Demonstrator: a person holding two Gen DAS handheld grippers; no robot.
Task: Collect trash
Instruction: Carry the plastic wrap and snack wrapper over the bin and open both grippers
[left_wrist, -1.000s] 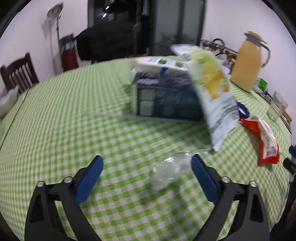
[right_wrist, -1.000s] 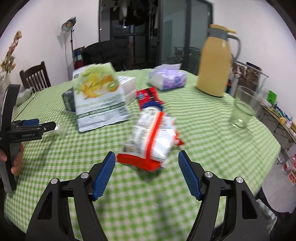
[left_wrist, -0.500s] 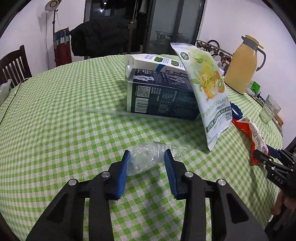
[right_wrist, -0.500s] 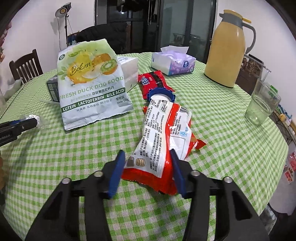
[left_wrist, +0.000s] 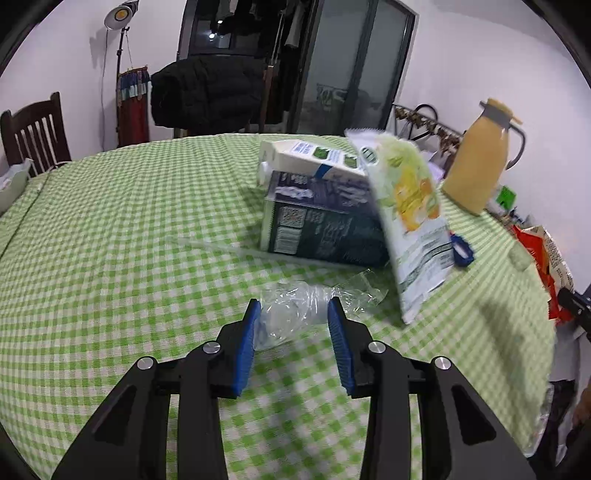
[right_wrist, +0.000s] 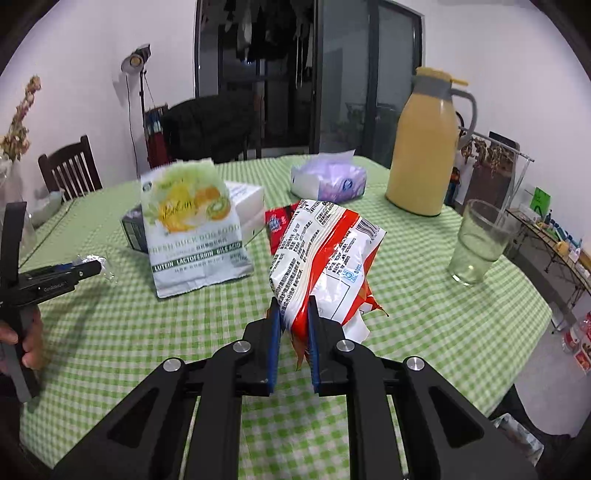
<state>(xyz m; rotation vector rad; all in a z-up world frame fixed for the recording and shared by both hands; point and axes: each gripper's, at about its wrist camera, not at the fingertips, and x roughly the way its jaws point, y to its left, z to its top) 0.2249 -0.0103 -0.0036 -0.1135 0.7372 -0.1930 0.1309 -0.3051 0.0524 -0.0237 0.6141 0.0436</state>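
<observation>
left gripper (left_wrist: 293, 314) clamps clear wrapper (left_wrist: 291, 310) | right gripper (right_wrist: 293, 312) just closed, pinching red-white packet (right_wrist: 325, 254)

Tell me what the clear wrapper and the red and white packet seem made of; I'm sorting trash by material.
Clear wrapper: thin see-through plastic film, glossy, judging by the crinkles and the checked cloth showing through. The left gripper is shut on it.

Red and white packet: printed plastic or foil-lined film, probably; it creases sharply and shines. The right gripper, whose jaws have just been closing, pinches it.

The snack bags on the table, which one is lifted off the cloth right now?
The red and white bag, pinched in the right gripper. The green dog food bag leans on the boxes.
</observation>
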